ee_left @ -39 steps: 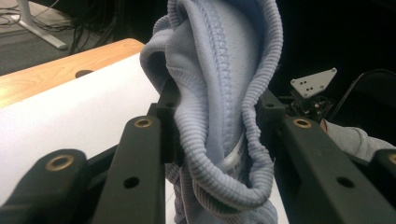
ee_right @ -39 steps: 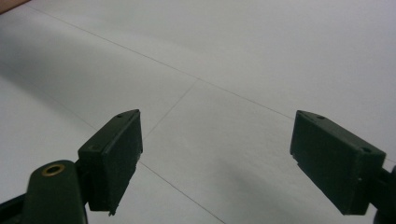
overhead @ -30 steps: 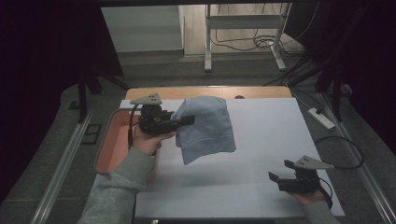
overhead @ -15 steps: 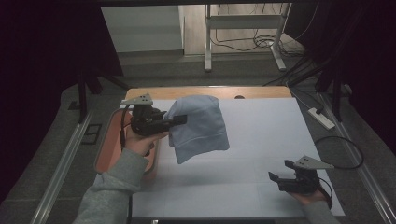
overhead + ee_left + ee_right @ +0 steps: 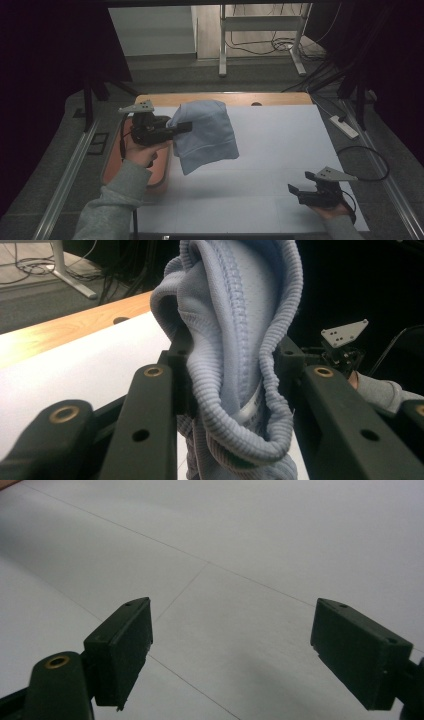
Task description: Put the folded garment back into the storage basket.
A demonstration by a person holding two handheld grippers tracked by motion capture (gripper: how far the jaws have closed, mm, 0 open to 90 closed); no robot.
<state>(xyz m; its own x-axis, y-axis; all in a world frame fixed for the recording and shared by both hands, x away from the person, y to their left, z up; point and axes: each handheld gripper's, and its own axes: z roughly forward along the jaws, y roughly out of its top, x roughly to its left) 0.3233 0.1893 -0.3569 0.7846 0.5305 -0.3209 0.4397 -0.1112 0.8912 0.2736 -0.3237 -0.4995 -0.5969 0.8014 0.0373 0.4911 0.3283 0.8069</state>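
A pale blue knitted garment (image 5: 207, 137) hangs in the air over the left part of the white table sheet (image 5: 280, 150), with my left gripper (image 5: 181, 127) shut on its bunched ribbed edge. In the left gripper view the ribbed cloth (image 5: 235, 355) is squeezed between the two black jaws and spills over them. My right gripper (image 5: 296, 191) rests low near the table's front right corner, held by a hand. In the right gripper view its jaws (image 5: 230, 650) stand wide apart over bare white sheet with nothing between them.
An orange tray (image 5: 160, 175) lies at the table's left edge under my left hand. A wooden strip (image 5: 280, 98) borders the far side. A power strip (image 5: 343, 126) and cables lie on the floor to the right; a metal stand (image 5: 260, 30) is beyond.
My left gripper has carried the hanging garment a little leftward and up. The right gripper has stayed where it was.
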